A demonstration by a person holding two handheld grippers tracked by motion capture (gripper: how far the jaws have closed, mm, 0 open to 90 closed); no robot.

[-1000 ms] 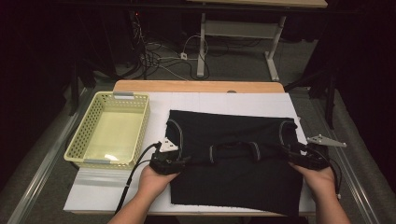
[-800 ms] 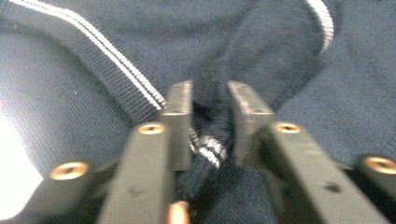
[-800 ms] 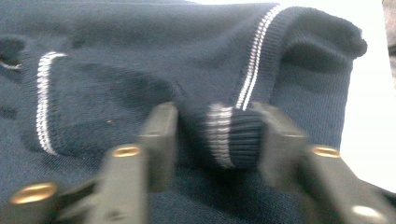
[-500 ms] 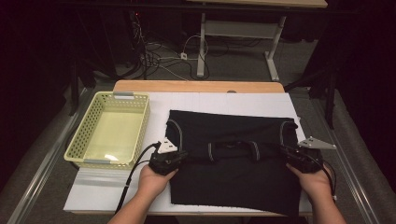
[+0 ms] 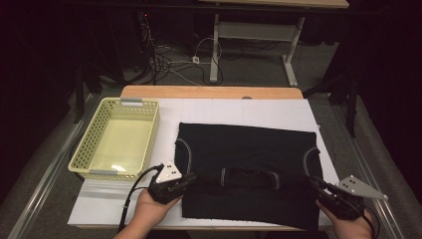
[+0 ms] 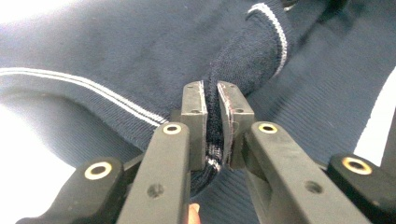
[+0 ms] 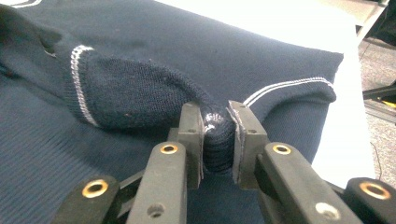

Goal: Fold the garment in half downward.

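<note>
A dark navy knit garment [image 5: 246, 149] with thin white stripes lies spread on the white board [image 5: 249, 107]. My left gripper [image 5: 191, 178] is at its near left side. In the left gripper view the jaws have just closed, and the left gripper [image 6: 211, 100] is shut on a pinched fold of the garment [image 6: 116, 42]. My right gripper [image 5: 312, 180] is at the near right side. Its jaws have also just closed, and the right gripper [image 7: 215, 119] squeezes a bunched edge of the garment [image 7: 210, 46]. Both held edges are lifted slightly off the cloth below.
A pale yellow perforated basket [image 5: 82, 147] stands to the left of the garment with nothing in it. The table's wooden far edge [image 5: 209, 92] runs behind the board. Cables and desk legs lie on the floor beyond. Bare white board shows along the far side.
Both hands have moved toward the table's near edge, the right one also outward. Each gripper has closed on the garment and drawn its striped openings nearer.
</note>
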